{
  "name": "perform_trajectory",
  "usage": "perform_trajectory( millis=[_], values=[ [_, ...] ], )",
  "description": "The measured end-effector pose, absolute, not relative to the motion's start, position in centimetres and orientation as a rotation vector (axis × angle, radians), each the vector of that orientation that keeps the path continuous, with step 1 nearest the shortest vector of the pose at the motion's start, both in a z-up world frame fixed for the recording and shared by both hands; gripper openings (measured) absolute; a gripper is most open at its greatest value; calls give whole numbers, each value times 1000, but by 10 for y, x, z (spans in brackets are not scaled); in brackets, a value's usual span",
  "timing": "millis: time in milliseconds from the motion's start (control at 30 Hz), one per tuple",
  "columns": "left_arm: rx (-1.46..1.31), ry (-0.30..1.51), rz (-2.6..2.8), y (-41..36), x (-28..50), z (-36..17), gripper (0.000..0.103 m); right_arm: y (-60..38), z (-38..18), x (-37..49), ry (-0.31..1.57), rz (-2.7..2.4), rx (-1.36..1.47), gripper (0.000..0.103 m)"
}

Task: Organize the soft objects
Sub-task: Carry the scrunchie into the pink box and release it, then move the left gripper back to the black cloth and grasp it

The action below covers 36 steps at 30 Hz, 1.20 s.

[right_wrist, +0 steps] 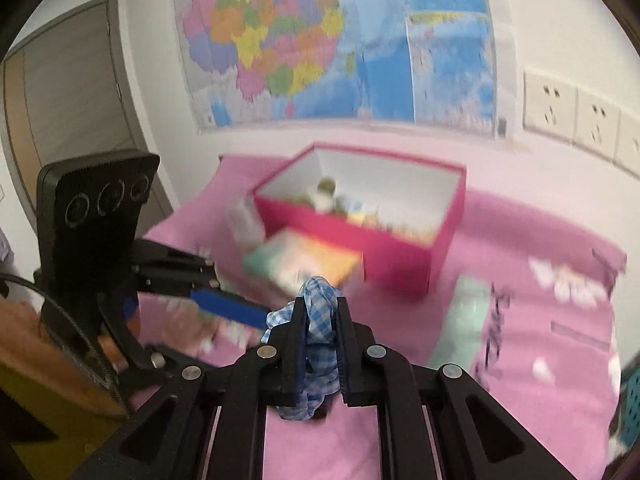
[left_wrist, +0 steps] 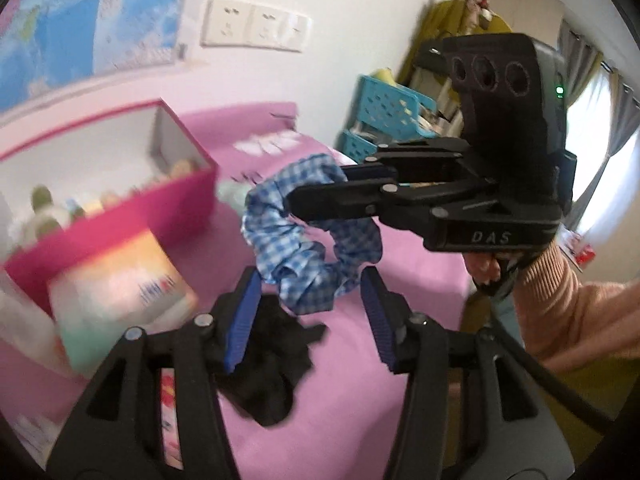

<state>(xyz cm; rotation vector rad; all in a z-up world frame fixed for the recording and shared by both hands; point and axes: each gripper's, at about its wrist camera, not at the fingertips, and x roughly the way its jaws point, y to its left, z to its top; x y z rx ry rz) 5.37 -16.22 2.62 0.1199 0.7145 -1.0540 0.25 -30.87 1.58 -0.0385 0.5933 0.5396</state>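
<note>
My right gripper (left_wrist: 316,190) is pinching the blue checked scrunchie (left_wrist: 308,240). In the right wrist view its jaws are pressed close on the bunched cloth (right_wrist: 320,320), and the rest of the loop hangs free below them, lifted off the pink bedspread (left_wrist: 400,280). My left gripper (left_wrist: 312,320) is spread wide, with nothing between its blue pads (left_wrist: 240,320). The low part of the loop hangs just ahead of that gap; I cannot tell whether the cloth touches the left pad.

A black cloth item (left_wrist: 276,368) lies crumpled on the bedspread directly under the left gripper.

The pink open box (right_wrist: 360,240) sits on the bed near the wall, behind the scrunchie, with small items inside that are too blurred to name. A pastel packet (left_wrist: 120,296) leans against its near side. A map (right_wrist: 340,40) hangs on the wall above the box, and wall sockets (left_wrist: 256,24) are mounted to its right.
</note>
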Motion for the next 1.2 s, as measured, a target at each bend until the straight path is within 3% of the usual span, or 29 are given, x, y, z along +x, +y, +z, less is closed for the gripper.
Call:
perform_trajectory(
  millis=[100, 333, 833, 900, 967, 1067, 1200],
  values=[
    [93, 726, -1015, -162, 79, 34, 37, -304, 28, 28, 560, 545, -37, 11],
    [19, 749, -910, -160, 136, 42, 22, -303, 36, 87, 538, 541, -6, 11],
    [13, 830, -635, -174, 216, 31, 23, -313, 26, 191, 580, 441, 62, 16],
    [12, 835, -612, -171, 217, 27, 26, -314, 20, 205, 606, 400, 69, 23],
    [25, 823, -584, -169, 215, 25, 26, -315, 14, 216, 639, 343, 68, 37],
    [40, 790, -581, -162, 200, 25, 26, -314, 9, 217, 638, 269, 22, 43],
    [58, 726, -622, -151, 172, 31, 27, -323, 10, 192, 611, 278, 45, 43]
  ],
)
